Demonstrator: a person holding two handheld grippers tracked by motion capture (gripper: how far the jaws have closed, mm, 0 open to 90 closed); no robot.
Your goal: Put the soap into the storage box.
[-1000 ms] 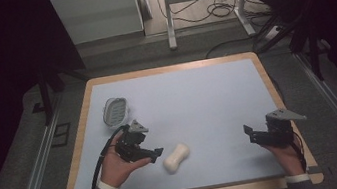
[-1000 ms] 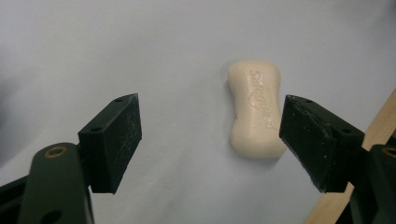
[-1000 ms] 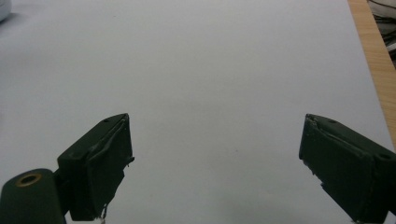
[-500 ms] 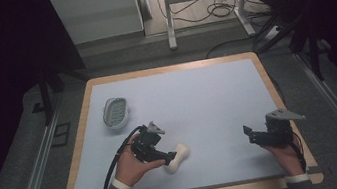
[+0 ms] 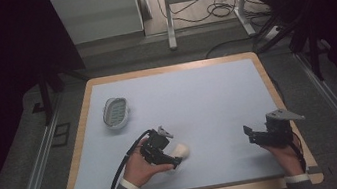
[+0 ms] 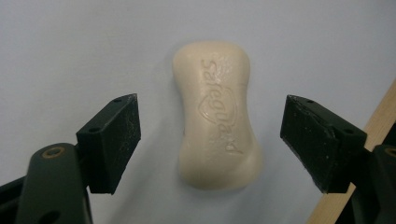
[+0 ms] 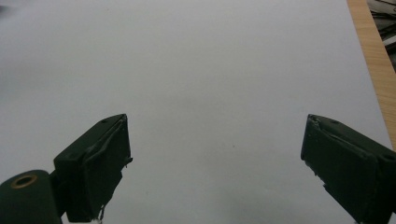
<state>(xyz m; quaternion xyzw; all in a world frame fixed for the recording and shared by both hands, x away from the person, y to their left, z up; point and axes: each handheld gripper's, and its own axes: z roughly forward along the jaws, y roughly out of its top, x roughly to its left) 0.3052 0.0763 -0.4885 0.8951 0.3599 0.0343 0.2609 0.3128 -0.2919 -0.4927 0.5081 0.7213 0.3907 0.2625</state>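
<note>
A cream bar of soap [image 6: 217, 116] with embossed lettering lies flat on the pale blue mat [image 5: 197, 100]. In the left gripper view it sits between the two black jaws, which stand wide apart and do not touch it. Seen from the high view, my left gripper [image 5: 171, 153] is open right over the soap [image 5: 181, 150], near the front of the mat. My right gripper [image 5: 252, 135] is held at the front right, also open, with bare mat between its jaws [image 7: 215, 135].
A grey oval soap dish [image 5: 116, 113] rests at the mat's left side. The wooden table rim [image 5: 79, 138] frames the mat and shows close to the soap [image 6: 378, 121]. Metal rails, a stand and cables lie beyond the table.
My left gripper moved right and forward, from beside the soap dish to straddling the soap. The right gripper stayed put.
</note>
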